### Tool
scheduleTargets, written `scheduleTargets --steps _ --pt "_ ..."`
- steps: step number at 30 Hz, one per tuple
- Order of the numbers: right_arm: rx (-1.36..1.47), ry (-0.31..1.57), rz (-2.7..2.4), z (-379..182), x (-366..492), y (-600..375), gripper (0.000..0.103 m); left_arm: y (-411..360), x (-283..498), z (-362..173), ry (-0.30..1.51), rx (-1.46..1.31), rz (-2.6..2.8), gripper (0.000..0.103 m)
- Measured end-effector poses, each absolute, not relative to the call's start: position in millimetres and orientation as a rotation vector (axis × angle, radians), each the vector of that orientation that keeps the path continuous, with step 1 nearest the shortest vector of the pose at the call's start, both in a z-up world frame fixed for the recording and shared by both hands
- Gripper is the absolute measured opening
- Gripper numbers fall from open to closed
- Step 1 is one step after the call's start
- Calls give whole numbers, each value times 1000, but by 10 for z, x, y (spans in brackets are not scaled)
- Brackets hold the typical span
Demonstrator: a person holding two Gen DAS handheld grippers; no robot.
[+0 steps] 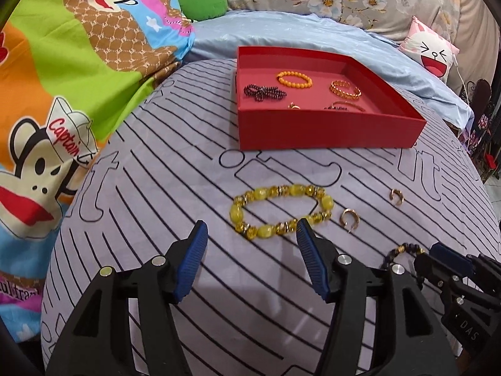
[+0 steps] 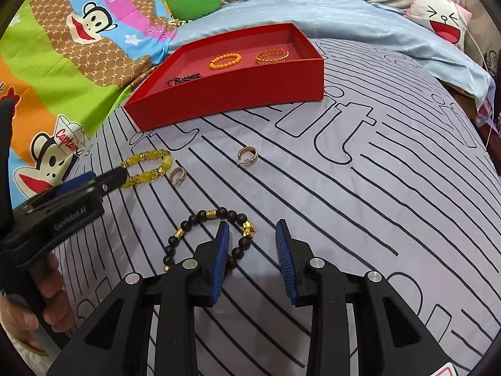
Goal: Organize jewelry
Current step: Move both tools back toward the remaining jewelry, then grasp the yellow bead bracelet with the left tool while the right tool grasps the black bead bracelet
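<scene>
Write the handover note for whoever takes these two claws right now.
Left claw: open, holding nothing, just short of the yellow bead bracelet on the striped sheet.
Right claw: open, holding nothing, its left finger over the dark bead bracelet.
Done: the red tray already holds an orange bead bracelet, a gold chain bracelet, a dark beaded piece and two smaller items partly hidden by the front wall.
Left: both bracelets and two gold hoop earrings lie loose on the sheet.
</scene>
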State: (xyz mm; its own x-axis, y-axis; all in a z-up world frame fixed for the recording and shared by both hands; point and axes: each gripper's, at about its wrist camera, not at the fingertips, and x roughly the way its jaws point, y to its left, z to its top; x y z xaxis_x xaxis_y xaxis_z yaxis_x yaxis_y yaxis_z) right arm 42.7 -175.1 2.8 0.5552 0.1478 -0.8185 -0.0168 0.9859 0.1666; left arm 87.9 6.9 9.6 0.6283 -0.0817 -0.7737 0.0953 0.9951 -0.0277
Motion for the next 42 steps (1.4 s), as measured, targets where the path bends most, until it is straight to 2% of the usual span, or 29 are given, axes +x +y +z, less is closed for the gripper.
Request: scheduleTargets --steps 12,17,22,25,38,42 --pt "69 950 75 5 382 -1573 32 157 840 39 899 -14 -86 57" --pt "20 940 47 -3 372 -1529 27 211 880 33 903 -31 -79 57" --pt "38 942 36 -2 392 -1578 14 232 971 10 915 -49 -79 57" --pt "45 944 38 -3 407 -1599 11 229 1020 -8 918 -57 -75 57" --pt "82 950 56 -4 465 -1635 9 268 1240 -11 904 -65 -67 57" --pt "87 949 57 -8 478 -1633 9 224 1246 -49 897 -35 -63 50"
